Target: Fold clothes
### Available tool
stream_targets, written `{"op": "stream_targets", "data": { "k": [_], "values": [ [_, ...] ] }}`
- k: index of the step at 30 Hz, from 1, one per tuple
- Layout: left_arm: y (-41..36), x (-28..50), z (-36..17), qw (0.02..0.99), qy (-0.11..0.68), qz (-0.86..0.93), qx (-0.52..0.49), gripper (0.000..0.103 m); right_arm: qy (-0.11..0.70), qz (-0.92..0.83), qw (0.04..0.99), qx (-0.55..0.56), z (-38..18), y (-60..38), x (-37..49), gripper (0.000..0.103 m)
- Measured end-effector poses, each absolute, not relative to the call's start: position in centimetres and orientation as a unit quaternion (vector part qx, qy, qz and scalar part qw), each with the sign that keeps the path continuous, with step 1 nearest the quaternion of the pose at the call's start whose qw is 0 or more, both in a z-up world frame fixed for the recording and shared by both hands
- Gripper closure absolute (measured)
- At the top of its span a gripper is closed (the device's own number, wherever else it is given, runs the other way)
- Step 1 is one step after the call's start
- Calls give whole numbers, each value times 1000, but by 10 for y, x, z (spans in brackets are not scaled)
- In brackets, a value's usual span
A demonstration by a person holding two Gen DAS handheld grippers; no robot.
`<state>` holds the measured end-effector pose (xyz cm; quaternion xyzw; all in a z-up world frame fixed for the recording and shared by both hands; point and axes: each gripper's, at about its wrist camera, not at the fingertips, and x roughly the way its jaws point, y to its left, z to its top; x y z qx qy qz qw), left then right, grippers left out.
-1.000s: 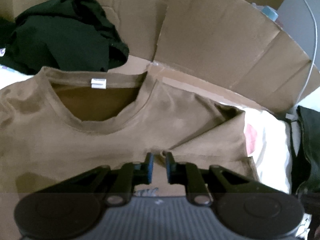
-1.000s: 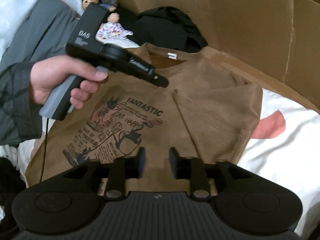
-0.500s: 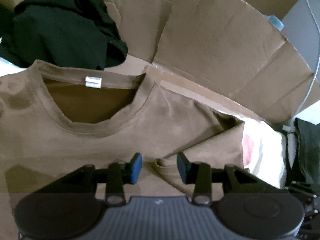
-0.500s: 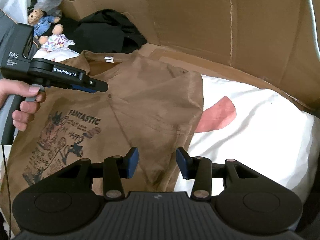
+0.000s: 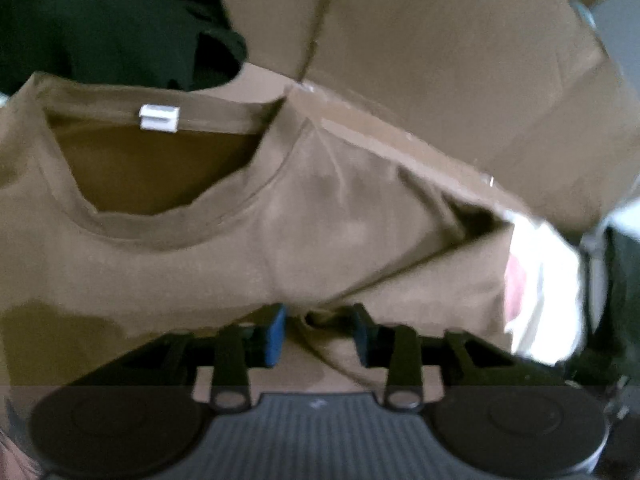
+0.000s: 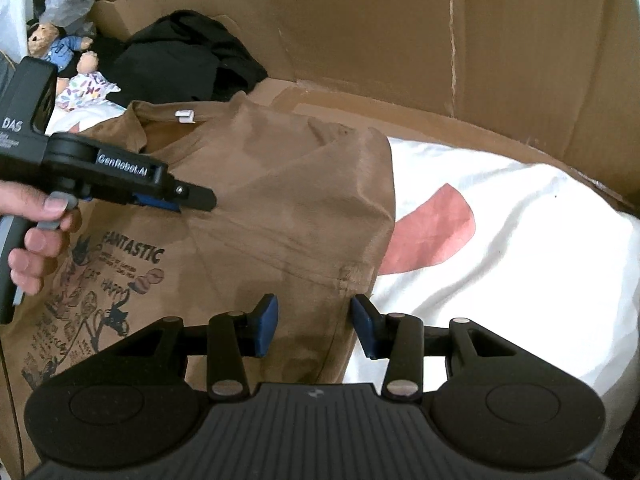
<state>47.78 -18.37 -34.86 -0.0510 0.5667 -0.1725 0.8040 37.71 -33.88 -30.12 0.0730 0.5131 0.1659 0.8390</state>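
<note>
- Since the earlier pictures both grippers have dropped closer to the brown T-shirt (image 6: 288, 200); the collar and neck label (image 5: 159, 117) fill more of the left wrist view than before.
- Left gripper (image 5: 320, 334): jaws closing. A fold of the sleeve hem (image 5: 320, 322) sits between the blue pads, which still stand apart in its own blurred view; from the right wrist view its tip (image 6: 196, 200) looks nearly together on the cloth. Pads not seen pressing.
- Right gripper (image 6: 314, 328): jaws closing, pads still visibly apart, straddling the shirt's side edge below the folded-in sleeve. Cloth between them, no squeeze seen.
- A hand (image 6: 34, 224) holds the left gripper's handle, finger on the trigger.
- Shirt lies front up on a white sheet with a pink patch (image 6: 500, 248), print reading "FANTASTIC" (image 6: 132, 254) toward the left, one sleeve folded over the chest.
- Black garment (image 6: 188, 60) heaped just beyond the collar, against the cardboard wall (image 6: 440, 28).
- Teddy bear in blue (image 6: 54, 42) and a doll in a patterned dress (image 6: 86, 82) lie far left, beside the black heap.
</note>
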Motion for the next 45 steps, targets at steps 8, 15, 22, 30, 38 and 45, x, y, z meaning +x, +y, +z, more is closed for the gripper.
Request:
{"op": "stream_targets", "data": {
  "k": [8, 15, 22, 30, 38, 45],
  "values": [
    [-166, 476, -333, 811, 549, -182, -92, 97, 496, 182, 845, 83, -292, -346, 373, 98],
    [-159, 473, -316, 816, 548, -158, -93, 92, 474, 227, 847, 87, -267, -338, 359, 99],
    [-144, 462, -297, 822, 542, -153, -90, 73, 470, 277, 835, 65, -253, -312, 341, 99],
    [-133, 447, -287, 820, 544, -156, -84, 71, 482, 324, 814, 11, -249, -273, 323, 96],
    [-139, 426, -296, 800, 565, -188, -71, 65, 481, 338, 809, -11, -238, -266, 312, 73],
    [-145, 402, -310, 769, 591, -227, -83, 62, 486, 260, 834, -28, -241, -296, 317, 70]
  ]
}}
